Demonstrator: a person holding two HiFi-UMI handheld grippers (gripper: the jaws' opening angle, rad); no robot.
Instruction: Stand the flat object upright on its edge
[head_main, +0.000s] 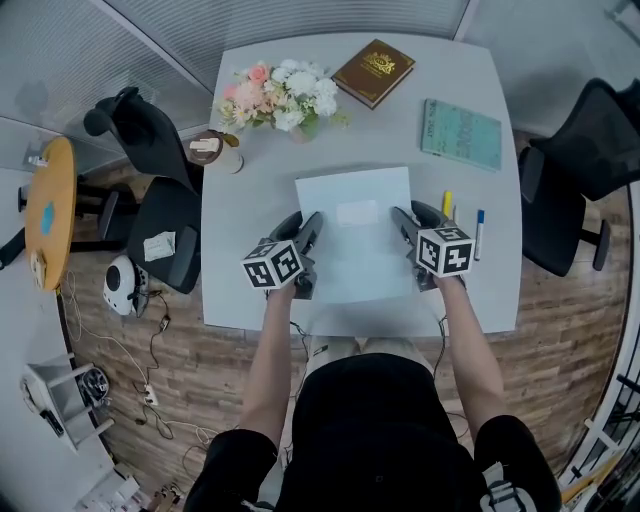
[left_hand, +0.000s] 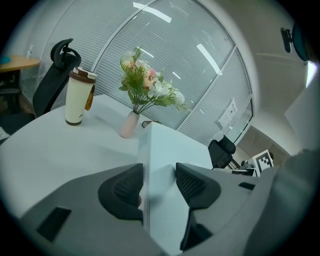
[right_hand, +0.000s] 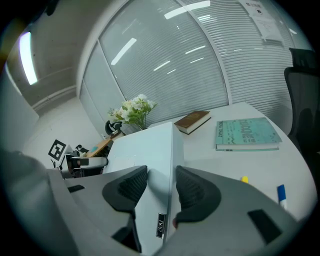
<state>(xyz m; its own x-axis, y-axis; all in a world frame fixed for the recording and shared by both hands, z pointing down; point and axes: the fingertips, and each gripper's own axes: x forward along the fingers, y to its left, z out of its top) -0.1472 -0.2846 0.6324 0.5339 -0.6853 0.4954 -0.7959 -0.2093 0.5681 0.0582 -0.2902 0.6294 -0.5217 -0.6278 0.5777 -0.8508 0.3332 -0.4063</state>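
Observation:
A flat pale-blue box (head_main: 355, 235) lies on the white table (head_main: 250, 270), straight ahead of me. My left gripper (head_main: 300, 222) is at its left edge and my right gripper (head_main: 418, 215) at its right edge. In the left gripper view the box (left_hand: 165, 150) runs between the jaws of the left gripper (left_hand: 159, 182): one pad sits beside the thin side, the other over the broad face. The right gripper view mirrors this, with the box (right_hand: 145, 150) and its labelled thin side between the jaws of the right gripper (right_hand: 161, 182). Pale box surface shows between the pads on both sides, and no firm grip is visible.
At the back of the table are a flower vase (head_main: 285, 98), a brown book (head_main: 373, 72) and a teal book (head_main: 461, 133). A lidded cup (head_main: 212, 150) stands at the left edge. Pens (head_main: 479, 232) lie right of the box. Office chairs (head_main: 165, 200) flank the table.

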